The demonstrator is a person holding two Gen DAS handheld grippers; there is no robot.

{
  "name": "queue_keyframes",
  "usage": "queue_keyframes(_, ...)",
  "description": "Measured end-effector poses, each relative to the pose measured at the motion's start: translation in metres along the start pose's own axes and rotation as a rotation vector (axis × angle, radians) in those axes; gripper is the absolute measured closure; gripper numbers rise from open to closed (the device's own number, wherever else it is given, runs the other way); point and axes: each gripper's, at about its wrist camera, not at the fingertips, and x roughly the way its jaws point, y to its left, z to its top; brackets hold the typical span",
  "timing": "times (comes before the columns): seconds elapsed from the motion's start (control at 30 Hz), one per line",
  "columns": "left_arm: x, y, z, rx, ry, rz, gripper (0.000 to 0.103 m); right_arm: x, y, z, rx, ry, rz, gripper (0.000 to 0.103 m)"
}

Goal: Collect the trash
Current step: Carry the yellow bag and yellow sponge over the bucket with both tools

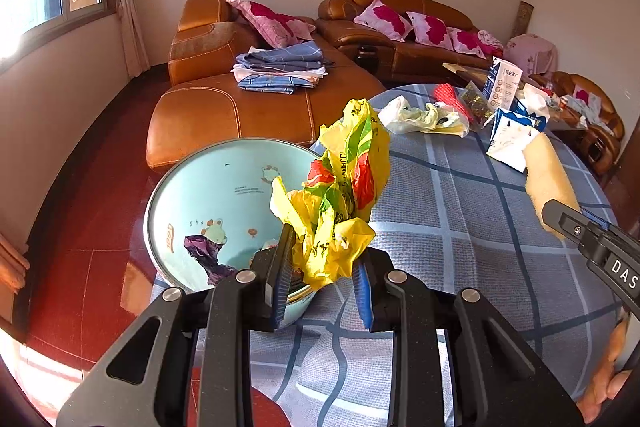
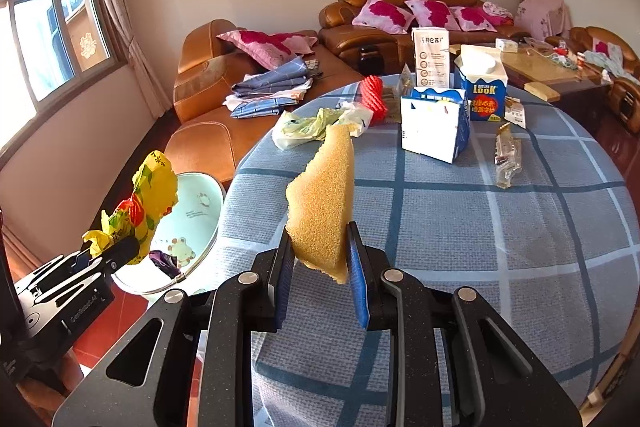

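My left gripper is shut on a crumpled yellow plastic bag with red and green print, held by the table's left edge beside the rim of a pale blue bin. That bin stands on the floor and has a purple wrapper inside. My right gripper is shut on a yellow foam sponge piece, held above the checked tablecloth. From the right wrist view the left gripper with the bag hangs over the bin. The sponge also shows at the left view's right edge.
Further back on the table lie a pale crumpled bag, a red mesh sleeve, a white-and-blue carton, a blue LOOK box and a clear wrapper. Brown leather sofas with folded cloths stand behind.
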Motion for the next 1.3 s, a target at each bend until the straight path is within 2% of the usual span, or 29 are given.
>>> queue_keyframes(1.3,0.014,0.064,0.008,-0.121,0.013,0.124,0.076,0.032,0.075,0.018,-0.122,0.016,0.097,0.077)
